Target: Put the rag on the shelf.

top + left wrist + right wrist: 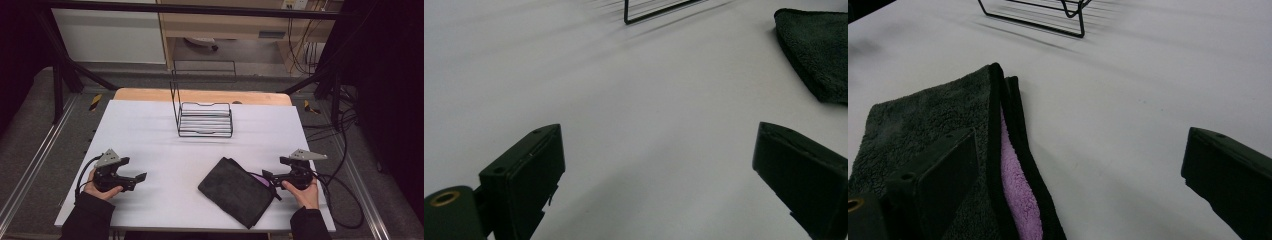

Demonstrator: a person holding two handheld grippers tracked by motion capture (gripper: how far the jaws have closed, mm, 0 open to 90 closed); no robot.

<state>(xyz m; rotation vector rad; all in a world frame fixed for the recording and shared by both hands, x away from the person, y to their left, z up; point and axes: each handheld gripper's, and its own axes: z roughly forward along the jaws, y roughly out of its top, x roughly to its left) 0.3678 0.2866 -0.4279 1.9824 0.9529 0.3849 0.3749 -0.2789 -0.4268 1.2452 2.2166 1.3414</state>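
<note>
Left hand-held gripper rests low on the white table at the near left, jaws spread wide with nothing between them; its own view cuts off most of the wire rack. The folded dark towel lies near right, purple lining mostly hidden. Right hand-held gripper is wide too, one jaw over the towel's edge, not clamped.

folded dark towel cropped at right edge in left gripper view; wire rack cut off by top edge in right gripper view; purple lining mostly hidden inside fold.
</note>
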